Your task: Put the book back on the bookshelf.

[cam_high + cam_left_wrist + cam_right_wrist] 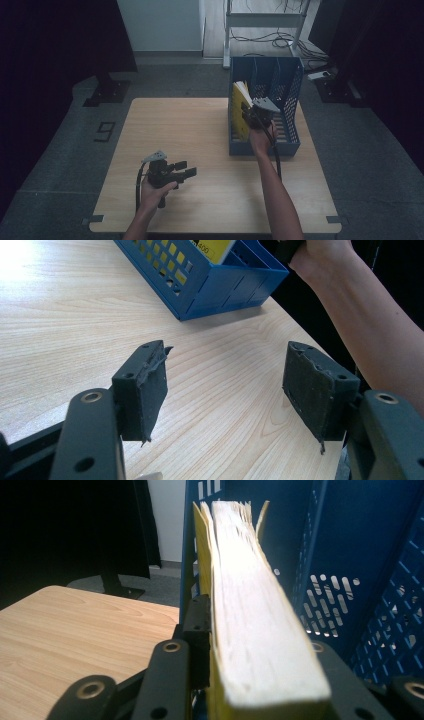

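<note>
A thick yellow-covered book (240,101) stands tilted in the left slot of the blue mesh file holder (288,95) at the table's back right. My right gripper (253,113) grips the book's near edge. In the right gripper view the white page edge (255,620) runs up between the jaws, the left pad (199,625) lies against the yellow cover, and the right pad is hidden behind the pages. My left gripper (186,170) hovers low over the front left of the table, open, with nothing between its pads (150,385). It looks toward the file holder (210,285) and the book (215,247).
The wooden table (175,130) has bare room left of the holder. The file holder has further slots to the right of the book. Dark floor surrounds the table, with a metal frame and cables (265,30) behind it. The person's right forearm (360,315) crosses the left gripper view.
</note>
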`<state>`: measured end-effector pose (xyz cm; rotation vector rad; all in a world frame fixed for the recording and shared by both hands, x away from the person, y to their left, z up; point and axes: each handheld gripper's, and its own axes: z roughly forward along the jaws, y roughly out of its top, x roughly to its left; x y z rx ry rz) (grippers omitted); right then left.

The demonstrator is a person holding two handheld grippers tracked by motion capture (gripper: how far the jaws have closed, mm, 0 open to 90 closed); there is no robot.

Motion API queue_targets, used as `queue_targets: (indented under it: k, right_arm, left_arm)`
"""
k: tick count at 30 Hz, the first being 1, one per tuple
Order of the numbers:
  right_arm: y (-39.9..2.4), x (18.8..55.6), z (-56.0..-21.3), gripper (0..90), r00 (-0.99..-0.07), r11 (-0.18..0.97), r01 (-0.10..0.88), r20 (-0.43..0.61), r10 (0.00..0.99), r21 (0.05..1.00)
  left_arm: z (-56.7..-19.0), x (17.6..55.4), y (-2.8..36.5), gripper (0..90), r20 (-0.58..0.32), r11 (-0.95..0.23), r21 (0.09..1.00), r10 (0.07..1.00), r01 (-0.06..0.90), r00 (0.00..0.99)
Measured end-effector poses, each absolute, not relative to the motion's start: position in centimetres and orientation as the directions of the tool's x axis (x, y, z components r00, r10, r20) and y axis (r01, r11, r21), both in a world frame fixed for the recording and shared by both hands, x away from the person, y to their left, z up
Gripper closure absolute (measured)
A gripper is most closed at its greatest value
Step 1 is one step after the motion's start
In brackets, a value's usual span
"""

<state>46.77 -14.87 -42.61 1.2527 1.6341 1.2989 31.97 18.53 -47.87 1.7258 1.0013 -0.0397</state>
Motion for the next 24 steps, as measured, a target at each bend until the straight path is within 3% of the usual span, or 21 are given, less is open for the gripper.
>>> queue_targets:
  k: [8,16,24]
  right_arm:
    - [-14.4,47.5,-41.1,63.6,-0.319,0.062,0.272,0.029,0.947,0.96]
    - [-14.3,48.0,-40.7,73.4,-0.305,0.063,0.315,0.038,0.952,0.947]
    - [-13.9,47.9,-40.7,74.2,-0.286,0.074,0.309,0.018,0.958,0.948]
  left_arm:
    - [-47.8,31.9,18.7,34.0,-0.482,-0.052,0.776,0.594,0.629,0.644]
    - [-47.8,31.9,18.7,34.1,-0.483,-0.052,0.774,0.596,0.631,0.642]
    - [-47.8,32.0,18.7,34.2,-0.484,-0.05,0.773,0.596,0.632,0.64]
